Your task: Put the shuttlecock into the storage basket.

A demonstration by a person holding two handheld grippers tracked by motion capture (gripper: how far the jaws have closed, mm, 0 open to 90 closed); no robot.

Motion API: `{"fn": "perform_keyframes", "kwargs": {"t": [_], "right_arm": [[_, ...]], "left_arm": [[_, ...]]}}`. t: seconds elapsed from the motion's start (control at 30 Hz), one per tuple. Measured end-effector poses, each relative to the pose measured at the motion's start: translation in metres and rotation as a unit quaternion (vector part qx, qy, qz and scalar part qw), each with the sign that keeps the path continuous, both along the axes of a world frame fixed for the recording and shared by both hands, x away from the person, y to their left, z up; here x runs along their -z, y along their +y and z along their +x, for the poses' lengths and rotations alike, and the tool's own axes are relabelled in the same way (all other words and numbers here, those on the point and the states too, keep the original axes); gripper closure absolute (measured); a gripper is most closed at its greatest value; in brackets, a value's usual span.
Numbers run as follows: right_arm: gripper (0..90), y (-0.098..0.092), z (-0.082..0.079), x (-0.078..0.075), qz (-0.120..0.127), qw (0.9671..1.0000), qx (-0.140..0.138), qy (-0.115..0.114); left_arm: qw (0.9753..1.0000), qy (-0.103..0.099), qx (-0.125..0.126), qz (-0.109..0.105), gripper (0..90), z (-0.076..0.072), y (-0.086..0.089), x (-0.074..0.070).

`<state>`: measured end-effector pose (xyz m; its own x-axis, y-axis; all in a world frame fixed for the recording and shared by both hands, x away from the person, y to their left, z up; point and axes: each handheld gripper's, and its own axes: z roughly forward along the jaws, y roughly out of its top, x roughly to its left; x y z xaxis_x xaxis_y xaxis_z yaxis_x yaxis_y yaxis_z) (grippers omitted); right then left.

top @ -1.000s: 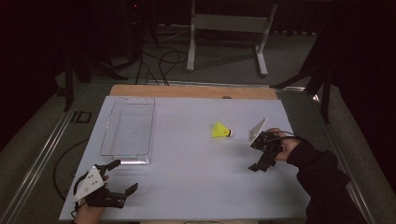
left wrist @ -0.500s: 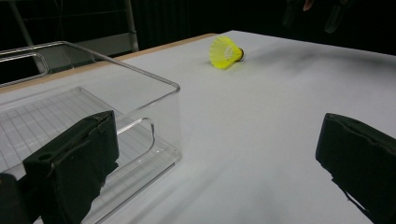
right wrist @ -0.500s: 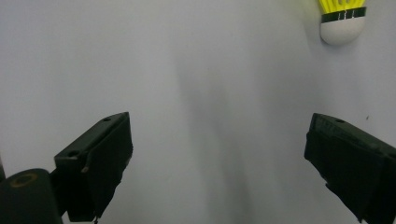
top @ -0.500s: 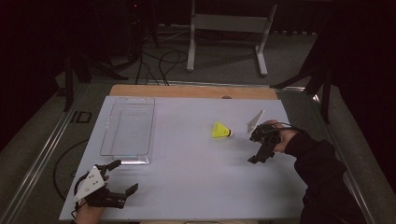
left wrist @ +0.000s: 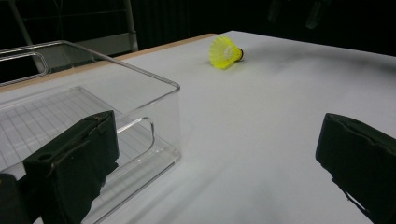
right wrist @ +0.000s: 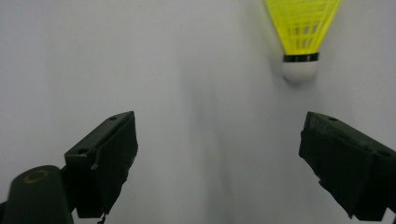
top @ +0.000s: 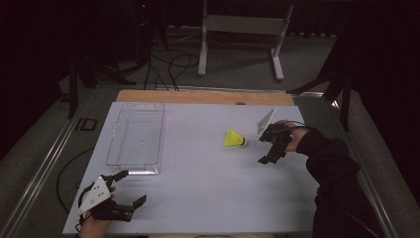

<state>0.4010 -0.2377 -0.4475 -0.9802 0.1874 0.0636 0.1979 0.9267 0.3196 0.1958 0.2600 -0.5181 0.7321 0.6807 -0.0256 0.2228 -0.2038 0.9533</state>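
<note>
High view: my right gripper (top: 267, 148) hangs over the white table (top: 198, 198) at about 3 o'clock from the centre, jaws spread wide and holding nothing. The yellow shuttlecock (top: 234, 138) lies on its side just beside this gripper, at its 9 o'clock, not touching it. My left gripper (top: 130, 188) sits at the table's near-left corner, about 7 o'clock, jaws likewise parted and empty. The clear plastic tray (top: 113, 153) stands at 10 o'clock from the centre, its near end close to my left gripper.

Right gripper view: the shuttlecock (right wrist: 300, 32) appears at 1 o'clock, white cork towards me, beyond the gap between the jaws.

Left gripper view: the tray (left wrist: 163, 84) stands behind the left-hand jaw; the shuttlecock (left wrist: 225, 52) lies well apart from it at 12 o'clock.
</note>
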Motion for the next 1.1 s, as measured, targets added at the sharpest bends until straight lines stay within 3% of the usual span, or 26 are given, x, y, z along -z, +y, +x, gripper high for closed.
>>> {"fn": "perform_keyframes", "kwargs": {"t": [0.43,0.73,1.1], "right_arm": [[10.5,0.005,0.028,0.002,0.0,0.9998,-0.003,-0.02],[11.0,0.015,0.039,0.007,-0.005,0.9995,-0.01,-0.028],[13.3,0.024,0.049,0.018,0.026,0.9989,-0.002,-0.04]], "left_arm": [[1.0,0.002,-0.001,-0.001,0.4,0.0,0.0,0.0],[1.0,0.002,-0.001,-0.002,0.4,0.0,0.001,0.0],[1.0,0.003,0.001,-0.003,0.4,0.0,0.001,0.0]]}}
